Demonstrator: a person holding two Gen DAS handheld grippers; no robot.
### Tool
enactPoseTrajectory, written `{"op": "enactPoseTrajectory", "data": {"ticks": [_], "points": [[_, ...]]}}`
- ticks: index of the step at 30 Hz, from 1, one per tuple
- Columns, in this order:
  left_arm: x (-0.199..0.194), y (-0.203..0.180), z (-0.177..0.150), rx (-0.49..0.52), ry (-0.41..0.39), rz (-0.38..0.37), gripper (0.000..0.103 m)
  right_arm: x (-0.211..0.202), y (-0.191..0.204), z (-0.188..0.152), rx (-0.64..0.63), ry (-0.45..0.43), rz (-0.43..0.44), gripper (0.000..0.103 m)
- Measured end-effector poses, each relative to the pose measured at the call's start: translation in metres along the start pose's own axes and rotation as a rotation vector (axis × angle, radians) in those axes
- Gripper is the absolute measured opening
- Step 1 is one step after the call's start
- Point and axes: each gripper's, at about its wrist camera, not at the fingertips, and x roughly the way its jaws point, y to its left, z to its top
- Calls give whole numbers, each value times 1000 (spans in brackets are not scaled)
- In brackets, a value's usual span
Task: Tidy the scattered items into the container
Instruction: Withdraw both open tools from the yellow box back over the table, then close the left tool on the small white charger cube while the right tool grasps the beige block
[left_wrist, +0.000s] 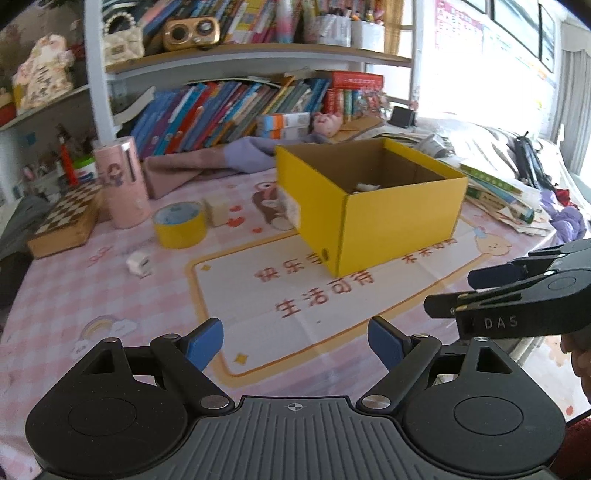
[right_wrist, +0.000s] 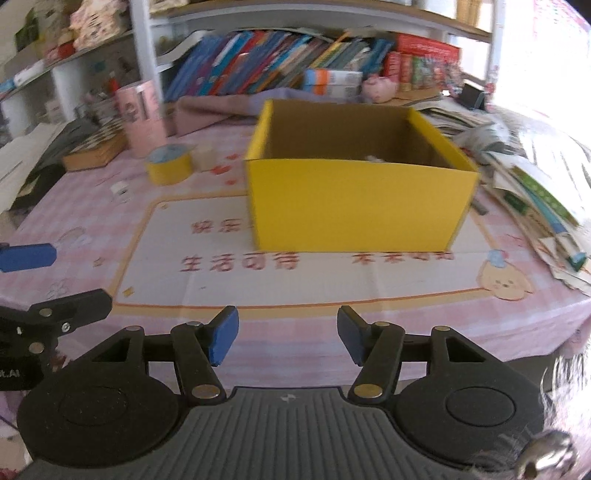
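An open yellow cardboard box (left_wrist: 399, 218) stands on the pink tablecloth, with a small white thing (left_wrist: 365, 187) inside; the box also shows in the right wrist view (right_wrist: 354, 206). A yellow tape roll (left_wrist: 180, 225) (right_wrist: 169, 167), a cream block (left_wrist: 217, 210) (right_wrist: 204, 157) and a small white charger plug (left_wrist: 139, 263) (right_wrist: 121, 191) lie left of the box. My left gripper (left_wrist: 295, 343) is open and empty, low over the table in front of the box. My right gripper (right_wrist: 287, 338) is open and empty, facing the box's front wall.
A pink cylinder (left_wrist: 123, 181) and a chessboard box (left_wrist: 66, 221) stand at the left. A purple-pink cloth (left_wrist: 207, 162) lies behind the tape. Books fill the shelf (left_wrist: 229, 110) behind. Stacked books and papers (right_wrist: 535, 192) lie right of the box.
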Motion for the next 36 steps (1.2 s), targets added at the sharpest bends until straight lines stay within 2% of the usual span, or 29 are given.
{"op": "enactPoseTrajectory", "data": {"ticks": [10, 20, 28, 36], "points": [[-18, 35, -10, -64, -10, 71, 88, 8, 49, 14, -100, -4, 79, 58], [-17, 56, -13, -113, -3, 109, 88, 22, 74, 29, -150, -10, 128, 58], [-4, 78, -7, -140, 10, 164, 88, 50, 89, 47, -179, 1, 182, 58], [26, 95, 14, -135, 16, 174, 88, 79, 90, 83, -178, -18, 197, 57]]}}
